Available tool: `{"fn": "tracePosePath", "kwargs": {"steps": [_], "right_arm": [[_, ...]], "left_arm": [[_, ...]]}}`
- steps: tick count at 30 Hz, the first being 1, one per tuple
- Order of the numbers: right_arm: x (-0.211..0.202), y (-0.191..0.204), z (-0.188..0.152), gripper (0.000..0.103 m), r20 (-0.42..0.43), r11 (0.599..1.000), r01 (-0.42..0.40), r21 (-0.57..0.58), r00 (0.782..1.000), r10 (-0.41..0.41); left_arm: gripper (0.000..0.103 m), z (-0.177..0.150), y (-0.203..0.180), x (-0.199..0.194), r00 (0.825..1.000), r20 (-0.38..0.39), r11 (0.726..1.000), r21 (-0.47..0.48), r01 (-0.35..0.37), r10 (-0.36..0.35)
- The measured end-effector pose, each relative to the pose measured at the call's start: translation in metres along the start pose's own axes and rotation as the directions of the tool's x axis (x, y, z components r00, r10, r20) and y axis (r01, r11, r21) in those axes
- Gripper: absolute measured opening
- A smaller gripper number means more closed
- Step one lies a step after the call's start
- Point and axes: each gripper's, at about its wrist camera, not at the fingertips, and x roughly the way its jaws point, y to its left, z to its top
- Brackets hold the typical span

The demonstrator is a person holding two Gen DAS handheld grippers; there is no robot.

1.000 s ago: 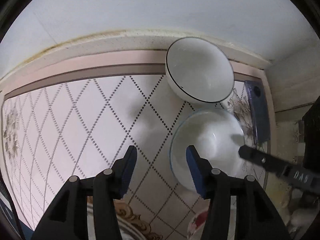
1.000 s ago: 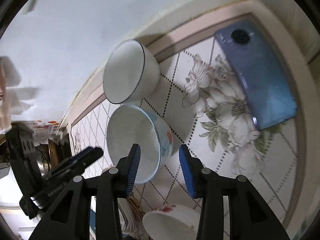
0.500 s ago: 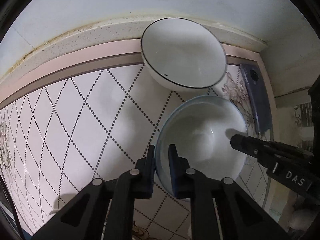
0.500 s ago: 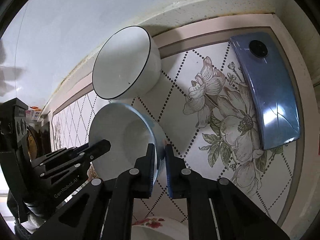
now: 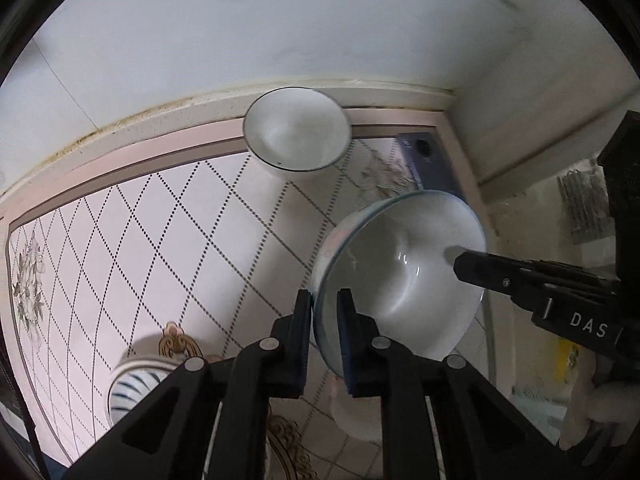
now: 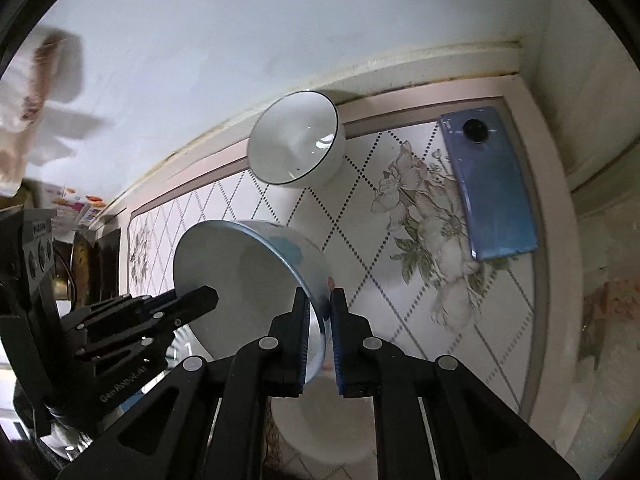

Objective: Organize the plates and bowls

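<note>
A blue-rimmed white bowl point(image 5: 400, 272) hangs above the patterned table, held from both sides. My left gripper point(image 5: 324, 300) is shut on its near-left rim. My right gripper point(image 6: 320, 300) is shut on the opposite rim of the blue-rimmed bowl point(image 6: 248, 268), whose outside shows a blue and red pattern. The right gripper also shows in the left wrist view as a black finger point(image 5: 500, 272) reaching in from the right. A white bowl with a thin dark rim point(image 5: 296, 128) point(image 6: 296, 144) stands on the table near the wall, apart from the lifted one.
A blue phone point(image 6: 492, 184) lies at the table's far right corner by the wall. A striped bowl point(image 5: 136, 384) sits at the lower left, and a white bowl point(image 6: 328, 428) rests beneath the right gripper. Dark clutter point(image 6: 80, 256) stands at the left.
Both grippers went from open to shut on opposite rims of the blue-rimmed bowl, then lifted it off the table. The dark-rimmed bowl and the phone stayed put.
</note>
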Motion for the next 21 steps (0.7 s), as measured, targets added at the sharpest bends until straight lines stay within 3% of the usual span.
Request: {"fn": "tracePosePath", "kwargs": {"steps": [9,21], "right_arm": [[-0.032,-0.016,-0.055,0.012,-0.048,1.000,0.000,0.000,0.999,0.000],[-0.005,-0.037,-0.103,0.012,-0.133,0.999,-0.006,0.035,0.991,0.011]], "left_arm": [[0.011,-0.043,-0.025,-0.007,0.999,-0.042,0.999,0.049,0.012,-0.010],[0.011,-0.083,-0.025,0.032,0.991,-0.136,0.999,0.033,-0.002,0.006]]}}
